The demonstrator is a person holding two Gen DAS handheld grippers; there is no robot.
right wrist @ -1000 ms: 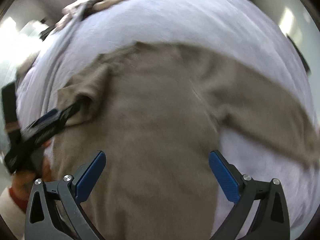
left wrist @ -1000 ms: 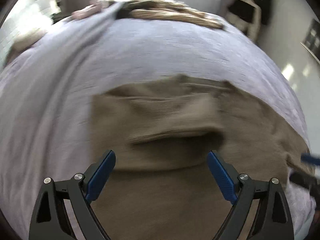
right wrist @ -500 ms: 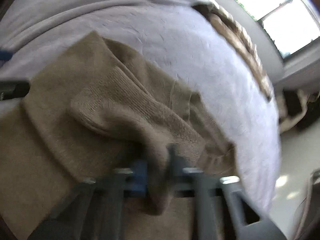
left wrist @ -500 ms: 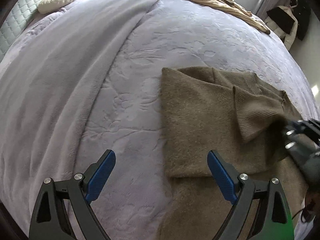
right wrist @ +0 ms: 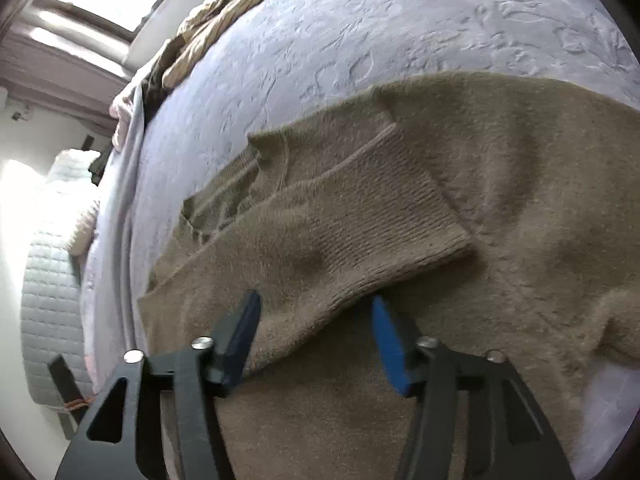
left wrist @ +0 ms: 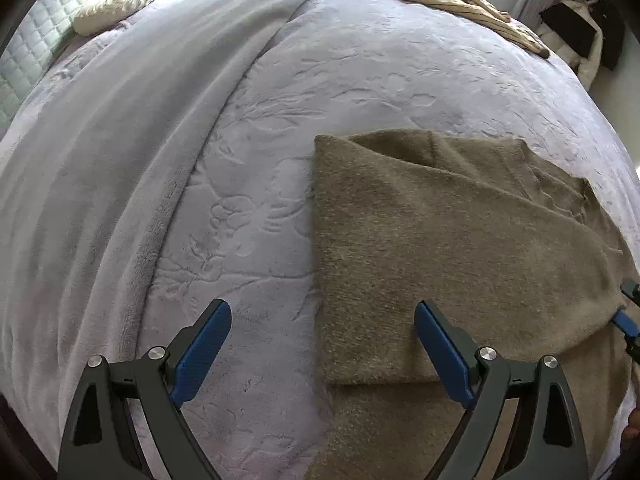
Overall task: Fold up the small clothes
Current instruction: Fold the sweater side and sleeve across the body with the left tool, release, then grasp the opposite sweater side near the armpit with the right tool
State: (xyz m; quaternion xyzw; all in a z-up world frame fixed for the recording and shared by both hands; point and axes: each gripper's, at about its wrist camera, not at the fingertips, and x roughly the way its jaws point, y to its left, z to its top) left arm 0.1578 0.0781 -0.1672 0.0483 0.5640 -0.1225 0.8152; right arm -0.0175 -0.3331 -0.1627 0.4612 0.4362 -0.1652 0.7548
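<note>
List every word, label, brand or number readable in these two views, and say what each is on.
None. The brown sweater shows no tag or print, the lavender embossed bedspread carries only a floral relief, and neither the left gripper nor the right gripper bears any marking.

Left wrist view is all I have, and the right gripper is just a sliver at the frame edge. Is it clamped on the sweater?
Observer: No. In the right wrist view the right gripper has its fingers apart. The edge of the folded sleeve lies between them, not pinched.
Operator: Where does the cuff end up?
Observer: The ribbed cuff lies flat across the body of the sweater, just ahead of the fingers and to their right.
</note>
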